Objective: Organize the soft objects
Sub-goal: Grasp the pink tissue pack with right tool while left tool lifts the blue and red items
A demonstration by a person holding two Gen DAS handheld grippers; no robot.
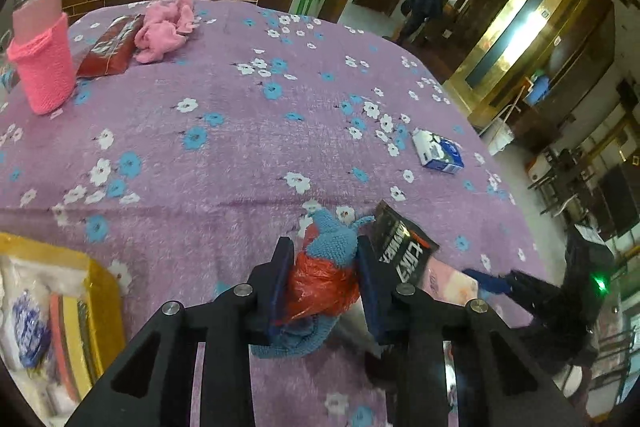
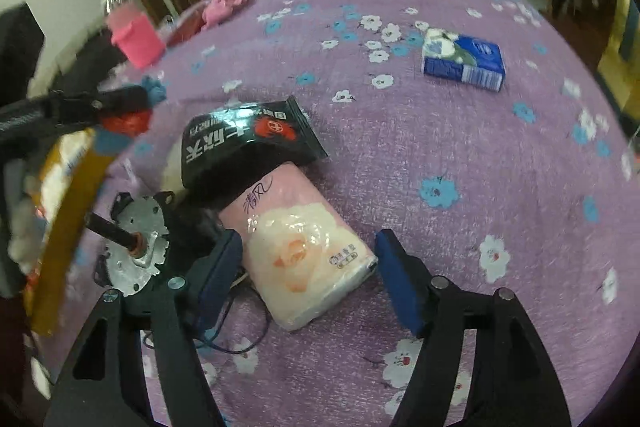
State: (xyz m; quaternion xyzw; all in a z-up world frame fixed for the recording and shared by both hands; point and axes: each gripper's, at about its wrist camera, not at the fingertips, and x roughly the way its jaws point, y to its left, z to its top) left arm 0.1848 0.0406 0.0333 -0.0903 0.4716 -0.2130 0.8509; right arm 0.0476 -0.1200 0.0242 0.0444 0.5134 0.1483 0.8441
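Across the floral purple tablecloth [image 1: 224,131], soft items are lying scattered. Near the tissue pack [image 2: 308,251], the left gripper [image 1: 322,281] is clamping a blue cloth bundle with red plastic [image 1: 326,267], while the right gripper [image 2: 308,269] is straddling the tissue pack with its jaws apart, not pressing it. Risks: the loose plastic may be slipping free; the black snack bag [image 2: 248,143] overlapping the pack could drag along. Beyond it, the room is looking cluttered.
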